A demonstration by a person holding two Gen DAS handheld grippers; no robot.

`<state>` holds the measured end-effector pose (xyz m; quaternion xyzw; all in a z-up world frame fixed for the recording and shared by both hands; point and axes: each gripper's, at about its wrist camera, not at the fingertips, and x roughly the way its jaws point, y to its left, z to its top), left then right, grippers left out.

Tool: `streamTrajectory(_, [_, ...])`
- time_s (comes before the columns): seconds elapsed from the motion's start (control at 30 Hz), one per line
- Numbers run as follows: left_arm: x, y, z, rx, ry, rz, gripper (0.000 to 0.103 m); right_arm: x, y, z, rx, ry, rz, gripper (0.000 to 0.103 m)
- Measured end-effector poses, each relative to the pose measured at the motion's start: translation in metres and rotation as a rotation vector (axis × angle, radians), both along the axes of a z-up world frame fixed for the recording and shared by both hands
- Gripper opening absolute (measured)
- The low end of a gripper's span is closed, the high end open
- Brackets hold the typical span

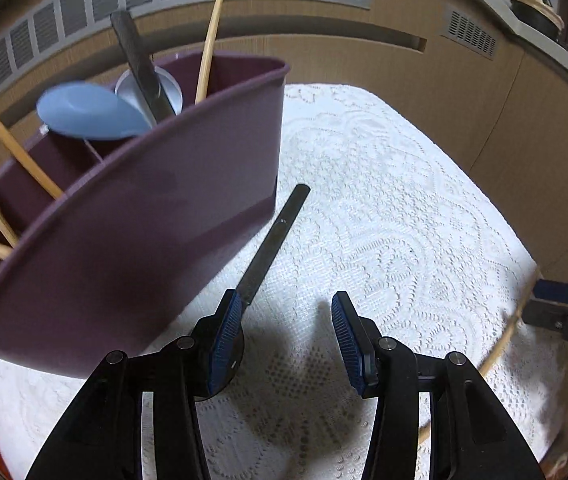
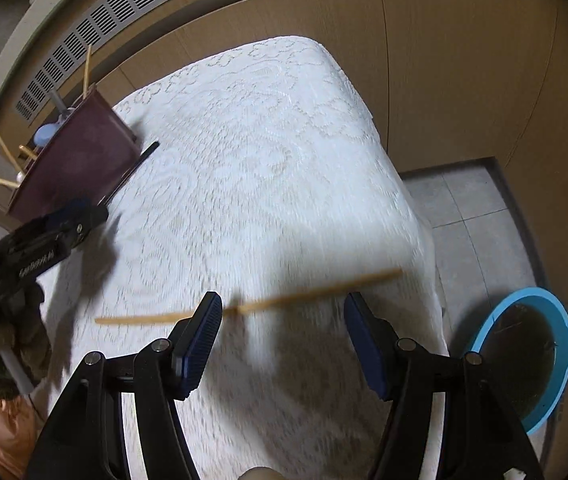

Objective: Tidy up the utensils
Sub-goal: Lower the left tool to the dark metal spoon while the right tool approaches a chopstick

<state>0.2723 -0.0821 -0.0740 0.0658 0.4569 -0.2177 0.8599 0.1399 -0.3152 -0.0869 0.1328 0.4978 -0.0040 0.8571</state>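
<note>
The maroon plastic utensil caddy (image 1: 131,216) stands on the lace-covered tabletop (image 1: 384,200), wooden chopsticks (image 1: 209,40) inside; a flat dark metal utensil (image 1: 273,244) lies just right of it, a loose wooden chopstick (image 2: 304,298) farther right.

Two close downward views, shared tablecloth (image 1: 384,200).

Wooden chopstick (image 2: 316,290) motion-blurred
</note>
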Motion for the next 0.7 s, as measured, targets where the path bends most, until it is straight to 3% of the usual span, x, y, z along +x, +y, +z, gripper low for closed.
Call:
streamTrajectory(0.13, [0.000,0.004,-0.001,-0.047,0.033,-0.004,0.049,0.022,0.017,-0.004,-0.054,-0.012,0.025,0.061])
streamTrajectory(0.27, [-0.004,0.008,-0.007,-0.142,0.163,-0.042,0.049,0.040,0.037,-0.006,-0.100,-0.031,0.078,0.061])
streamTrajectory(0.37, [-0.015,0.010,0.000,-0.148,0.153,-0.062,0.049,0.054,0.047,-0.007,-0.124,-0.046,0.090,0.062])
streamTrajectory(0.47, [-0.017,0.015,0.012,-0.116,0.067,-0.026,0.050,0.062,0.047,-0.007,-0.130,-0.055,0.083,0.065])
streamTrajectory(0.53, [-0.015,0.019,0.017,-0.061,0.008,0.011,0.053,0.067,0.048,-0.007,-0.118,-0.060,0.077,0.071])
streamTrajectory(0.6, [-0.005,0.018,0.013,-0.036,0.005,0.022,0.053,0.069,0.051,-0.008,-0.104,-0.062,0.081,0.085])
streamTrajectory(0.7, [0.009,0.014,0.005,0.002,0.007,0.031,0.053,0.069,0.059,-0.010,-0.127,-0.078,0.092,0.093])
